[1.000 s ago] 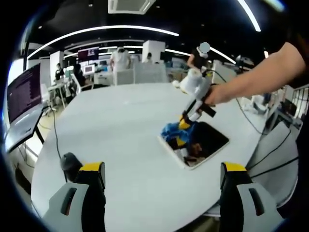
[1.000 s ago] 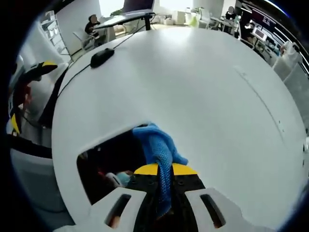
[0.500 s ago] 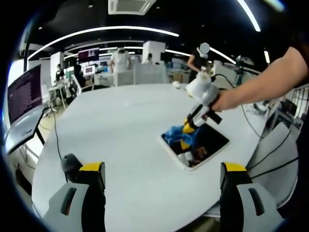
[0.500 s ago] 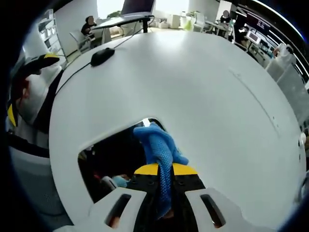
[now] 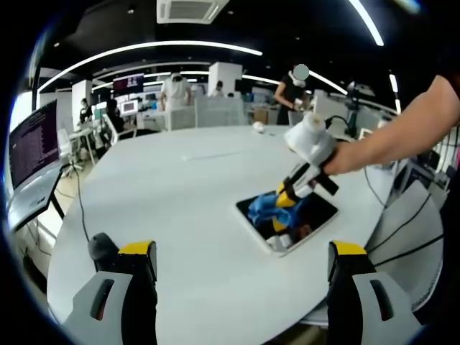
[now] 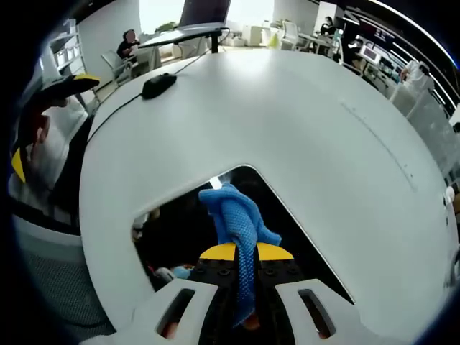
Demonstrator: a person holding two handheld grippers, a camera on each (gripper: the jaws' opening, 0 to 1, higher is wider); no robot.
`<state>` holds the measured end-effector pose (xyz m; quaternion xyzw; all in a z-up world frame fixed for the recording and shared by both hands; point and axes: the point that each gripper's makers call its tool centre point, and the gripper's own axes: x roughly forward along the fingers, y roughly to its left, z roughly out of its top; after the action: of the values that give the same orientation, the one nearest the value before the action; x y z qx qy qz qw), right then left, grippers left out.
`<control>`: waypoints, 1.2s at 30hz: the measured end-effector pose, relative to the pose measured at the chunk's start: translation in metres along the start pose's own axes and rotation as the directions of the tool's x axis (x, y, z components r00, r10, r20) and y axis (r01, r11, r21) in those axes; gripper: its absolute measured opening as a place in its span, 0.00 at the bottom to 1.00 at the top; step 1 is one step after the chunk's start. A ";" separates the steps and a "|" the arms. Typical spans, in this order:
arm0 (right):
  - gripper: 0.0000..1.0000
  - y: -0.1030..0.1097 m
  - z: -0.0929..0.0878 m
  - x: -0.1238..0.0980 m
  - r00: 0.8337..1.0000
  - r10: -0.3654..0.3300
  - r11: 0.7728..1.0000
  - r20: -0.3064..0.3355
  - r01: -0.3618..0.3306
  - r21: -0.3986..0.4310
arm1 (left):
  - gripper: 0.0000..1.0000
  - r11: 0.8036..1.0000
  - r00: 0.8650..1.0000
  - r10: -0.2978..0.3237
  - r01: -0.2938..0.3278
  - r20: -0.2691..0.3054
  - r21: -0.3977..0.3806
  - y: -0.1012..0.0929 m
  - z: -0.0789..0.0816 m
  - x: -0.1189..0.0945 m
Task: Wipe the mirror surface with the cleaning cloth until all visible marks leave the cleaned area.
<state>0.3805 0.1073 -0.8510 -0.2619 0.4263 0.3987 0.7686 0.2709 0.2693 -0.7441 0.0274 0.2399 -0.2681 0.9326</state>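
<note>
A rectangular white-framed mirror (image 5: 288, 221) is seen lying flat on a large white round table (image 5: 172, 194), near the table's right edge in the left gripper view. Its dark glass (image 6: 187, 230) reflects the room. A crumpled blue mesh cleaning cloth (image 6: 237, 230) is clamped between the yellow-tipped jaws of the right gripper (image 6: 246, 253), which are pressed together on it. The bunched free end of the cloth is pressed down onto the mirror glass. In the left gripper view, the right gripper (image 5: 291, 195) is held by a person's hand (image 5: 338, 159) above the mirror. The left gripper (image 5: 241, 262) is held with its jaws wide apart, nothing between them. A black computer mouse (image 6: 159, 85) rests on the table, well apart from the mirror.
</note>
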 end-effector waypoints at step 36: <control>0.04 0.066 -0.032 -0.024 0.996 0.082 0.997 0.041 -0.083 0.010 | 0.99 1.000 1.000 0.004 -0.005 0.027 0.017 -0.010 0.012 -0.002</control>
<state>0.3035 0.1096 -0.8501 -0.2316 0.4234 0.4328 0.7614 0.2695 0.2595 -0.7323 0.0324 0.2249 -0.2684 0.9361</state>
